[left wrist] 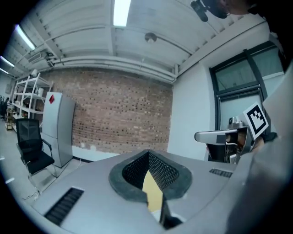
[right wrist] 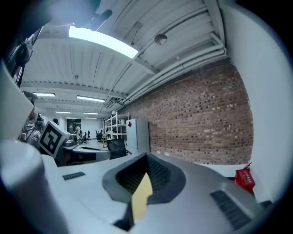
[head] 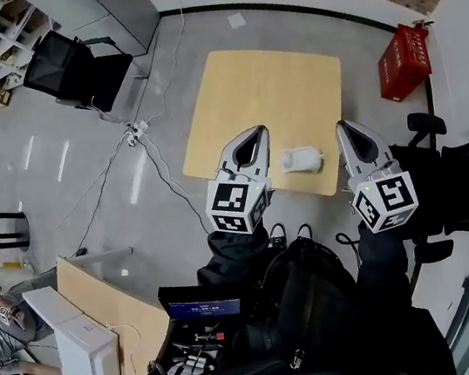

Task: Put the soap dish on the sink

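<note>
A small white object [head: 303, 160], apparently the soap dish, lies on the light wooden table [head: 264, 98] near its front edge. I see no sink in any view. My left gripper [head: 254, 132] is held up high, left of the white object, shut with nothing between its jaws. My right gripper [head: 344, 126] is raised just to the right of it, also shut and empty. In the left gripper view the left gripper [left wrist: 149, 153] points level at a brick wall, with only a sliver of tabletop showing below its tips. The right gripper view shows the right gripper [right wrist: 146, 156] likewise.
A red crate [head: 403, 60] stands on the floor right of the table. A black office chair [head: 74, 68] is at the far left, with cables [head: 142, 135] trailing across the floor. Another desk with a white box [head: 88, 351] is at the lower left.
</note>
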The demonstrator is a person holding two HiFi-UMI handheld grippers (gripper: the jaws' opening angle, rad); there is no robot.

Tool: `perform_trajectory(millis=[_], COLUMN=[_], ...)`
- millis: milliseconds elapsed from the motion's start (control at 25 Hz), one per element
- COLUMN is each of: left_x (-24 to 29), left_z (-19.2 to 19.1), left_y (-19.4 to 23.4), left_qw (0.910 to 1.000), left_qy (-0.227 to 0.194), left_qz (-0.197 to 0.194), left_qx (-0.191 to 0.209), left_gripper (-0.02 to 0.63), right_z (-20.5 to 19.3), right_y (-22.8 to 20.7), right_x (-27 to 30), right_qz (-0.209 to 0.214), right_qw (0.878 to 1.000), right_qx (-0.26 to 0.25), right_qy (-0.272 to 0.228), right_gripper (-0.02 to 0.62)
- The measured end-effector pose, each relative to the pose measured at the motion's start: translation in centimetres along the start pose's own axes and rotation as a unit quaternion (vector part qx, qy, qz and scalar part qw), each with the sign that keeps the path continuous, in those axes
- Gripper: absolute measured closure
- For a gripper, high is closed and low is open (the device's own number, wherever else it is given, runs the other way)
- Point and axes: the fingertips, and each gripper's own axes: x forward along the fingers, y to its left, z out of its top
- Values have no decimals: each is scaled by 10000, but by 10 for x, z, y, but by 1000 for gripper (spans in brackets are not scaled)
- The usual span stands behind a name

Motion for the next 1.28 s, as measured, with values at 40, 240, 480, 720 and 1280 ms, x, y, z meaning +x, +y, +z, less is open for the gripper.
perform_trajectory(millis=[40, 240, 480, 720, 1280], left_x=[-2, -5, -7, -2, 7], left_z=[11, 50, 69, 82, 92], left_y=[-5, -27, -39, -40, -41], left_qw=[9999, 9980, 9960, 9951, 9940], left_qy=[-117, -534, -734, -830, -893], left_qz=[-37, -159, -177, -132, -151], left_qx=[45, 302, 468, 529, 614], left_gripper=[603, 603, 603, 603, 603], right_z=[11, 48, 71, 84, 92], right_y=[1, -1, -4, -9, -14], right_x=[-6, -25, -37, -38, -29], right_qz=[-46, -278, -291, -297, -301], right_qw=[9999, 9981, 9964, 9950, 9941], right_qx=[-27, -123, -242, -335, -461], right_qy=[-131, -536, -757, -892, -931], right_gripper=[588, 588, 588, 588, 589])
